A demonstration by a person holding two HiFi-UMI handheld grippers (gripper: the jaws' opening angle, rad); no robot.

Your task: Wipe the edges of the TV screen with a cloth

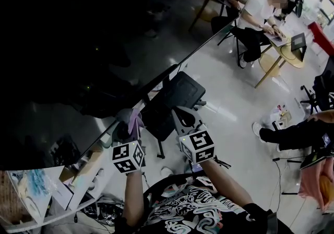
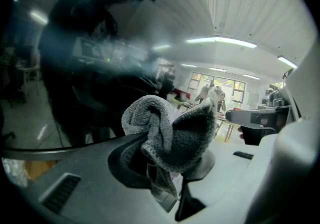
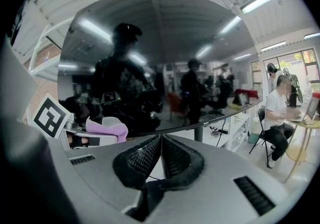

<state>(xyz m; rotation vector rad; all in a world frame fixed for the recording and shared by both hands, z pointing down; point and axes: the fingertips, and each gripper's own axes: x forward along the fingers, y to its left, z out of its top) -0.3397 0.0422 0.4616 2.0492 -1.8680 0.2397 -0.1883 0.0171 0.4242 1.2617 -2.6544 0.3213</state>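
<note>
The TV screen [image 1: 78, 45] is a large dark pane across the left of the head view, and its lower edge [image 1: 172, 69] runs diagonally up to the right. My left gripper [image 1: 130, 123] is shut on a bunched cloth [image 1: 134, 119] held against that lower edge. In the left gripper view the cloth [image 2: 167, 130] looks grey and fills the jaws of the left gripper [image 2: 170, 150], with the screen [image 2: 75, 68] close behind. My right gripper [image 1: 182, 115] hangs beside it, just right of the edge, shut and empty. The right gripper view shows its tips [image 3: 161, 140] touching, the cloth [image 3: 105, 129] at left and the screen [image 3: 165, 68] ahead.
The TV's black stand base [image 1: 177, 97] sits on the floor under the grippers. A shelf with clutter [image 1: 31, 196] is at lower left. People sit at tables [image 1: 284, 53] at the back right. A person's shoe [image 1: 276, 135] and cables lie at right.
</note>
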